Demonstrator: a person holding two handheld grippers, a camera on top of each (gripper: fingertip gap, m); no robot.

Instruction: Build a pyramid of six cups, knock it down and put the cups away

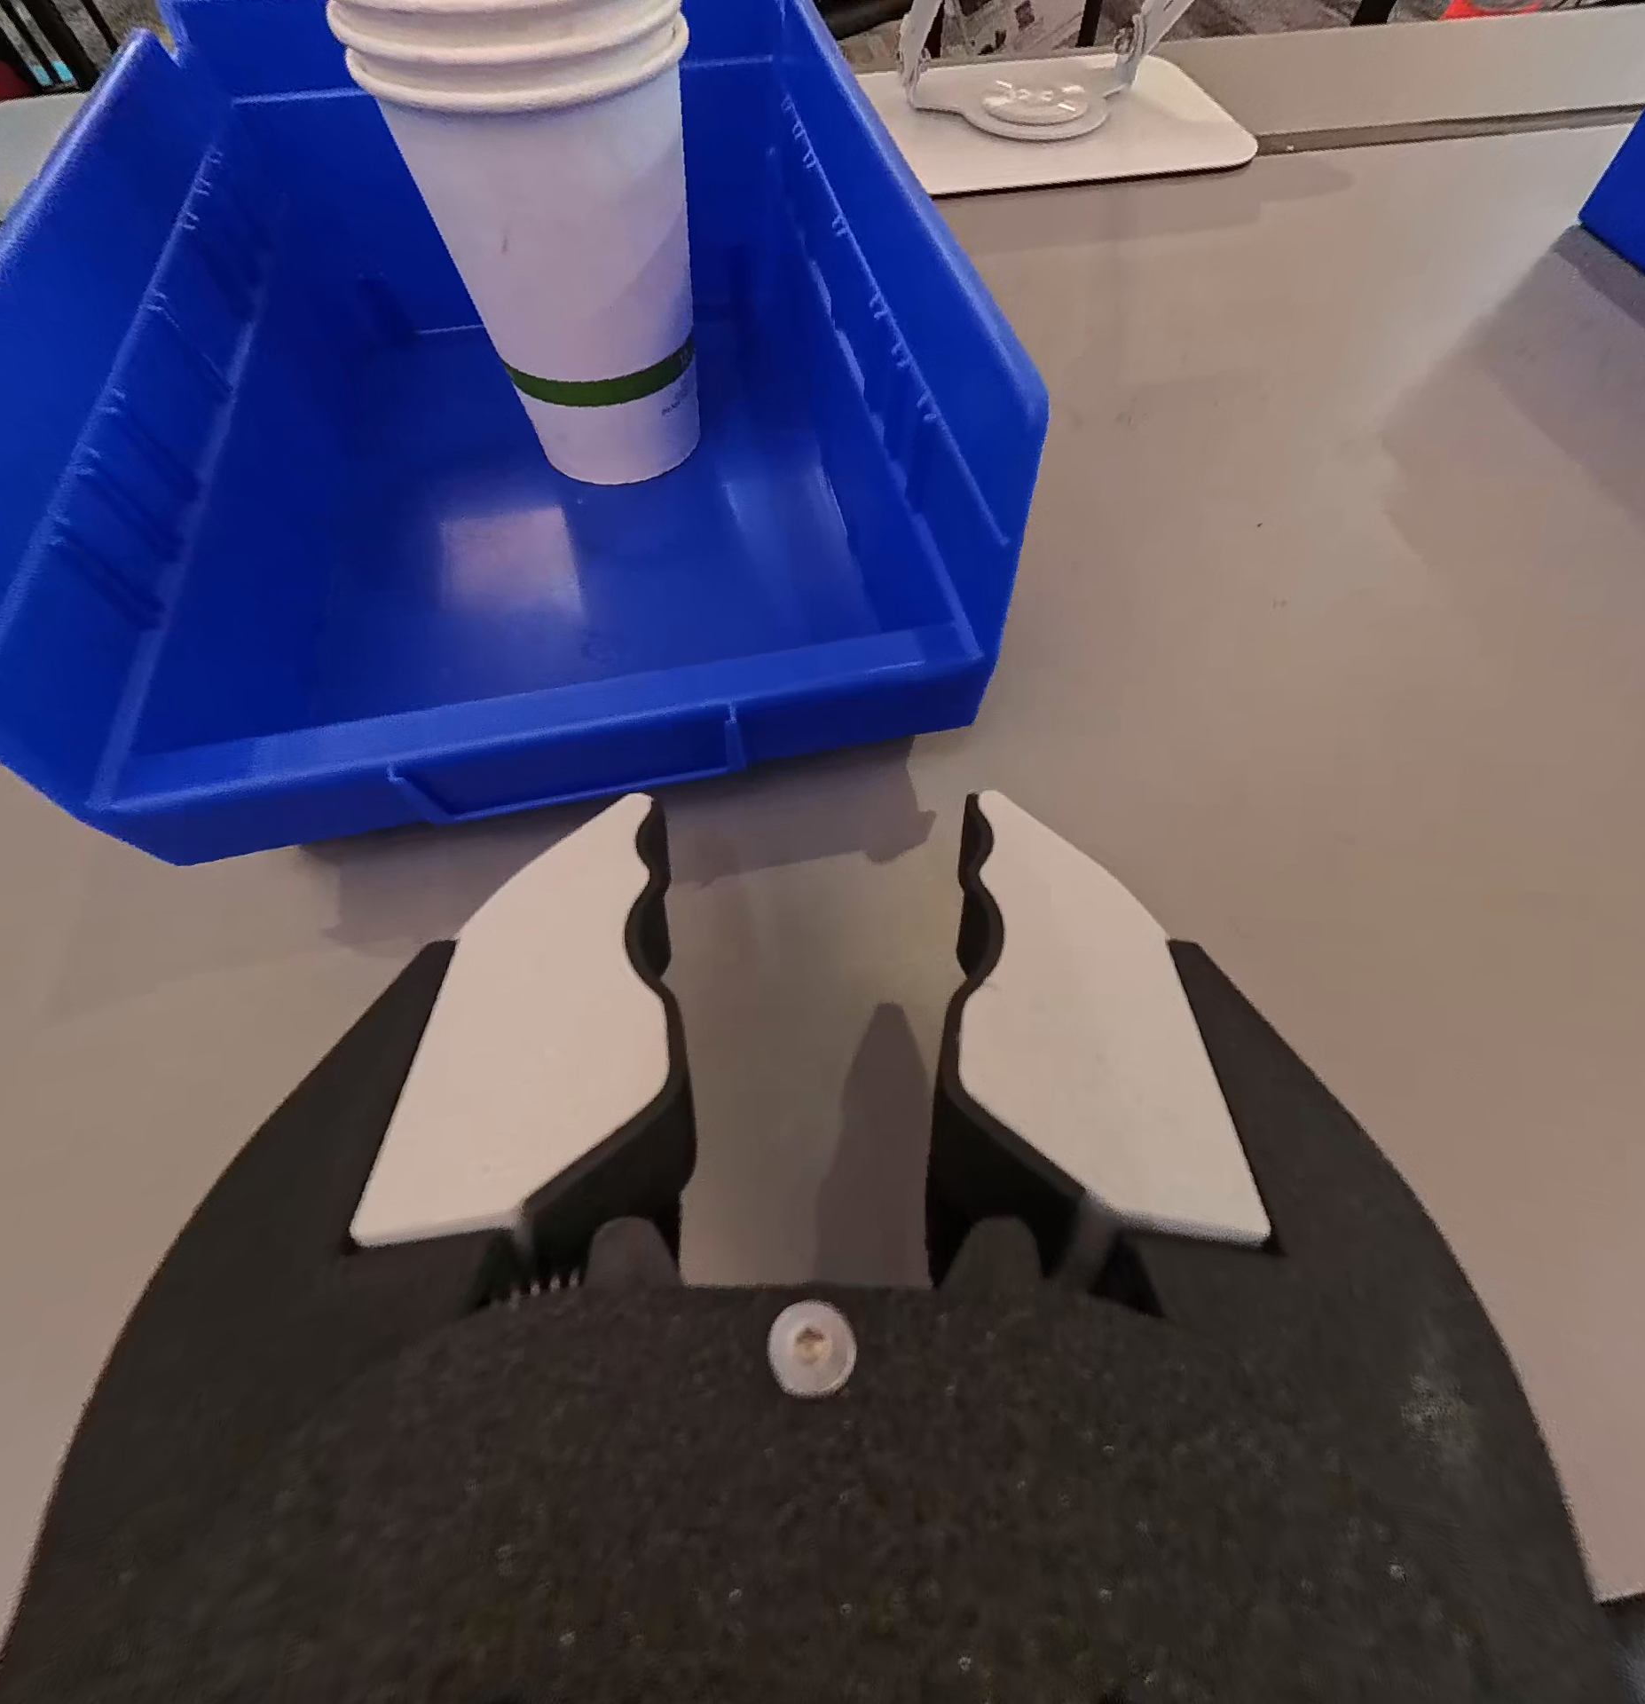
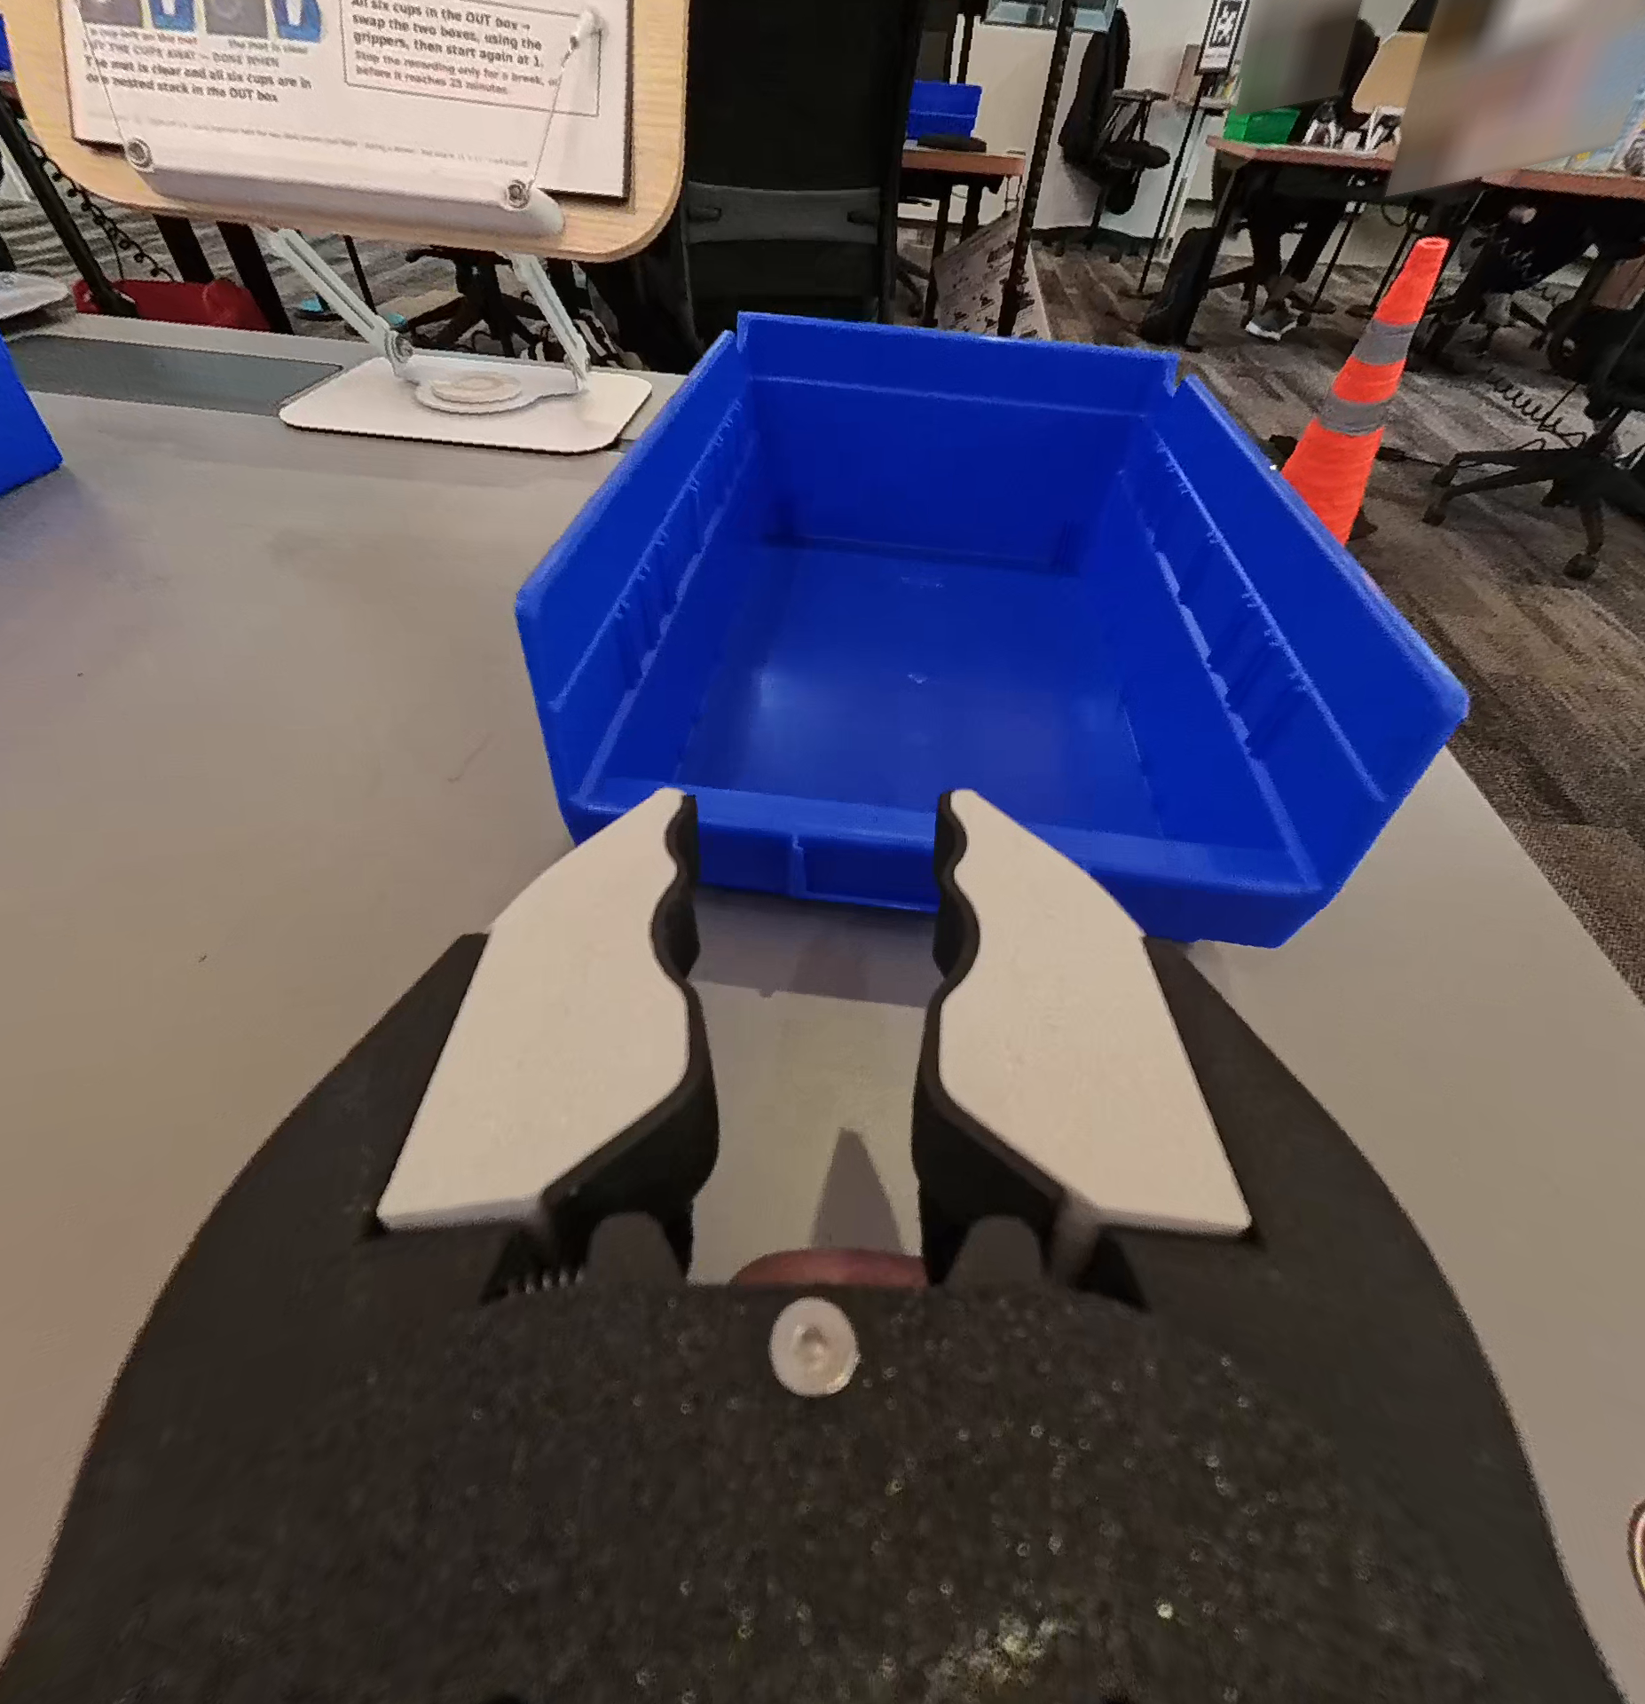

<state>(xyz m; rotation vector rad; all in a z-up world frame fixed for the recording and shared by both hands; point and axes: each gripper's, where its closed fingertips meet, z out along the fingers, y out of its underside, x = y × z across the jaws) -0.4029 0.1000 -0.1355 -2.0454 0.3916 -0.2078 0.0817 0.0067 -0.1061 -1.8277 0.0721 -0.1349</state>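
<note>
My left gripper's [image 1: 811, 811] fingers stand apart on nothing, just short of a blue bin [image 1: 939, 387] where the nested stack of white cups [image 1: 579, 277] stands upright (green band near its base). My right gripper [image 2: 814, 807] gapes likewise before another blue bin [image 2: 1280, 645] on the grey bench [image 2: 247, 738].

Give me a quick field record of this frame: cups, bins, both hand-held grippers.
cups: nested white stack, green band near base, upright in the left bin
left bin: blue, holds only the stack
right bin: blue, empty
left hand-held gripper: open, nothing held, over the table short of the bin
right hand-held gripper: open, nothing held, at its bin's front lip
table: grey
pyramid: none built
</note>
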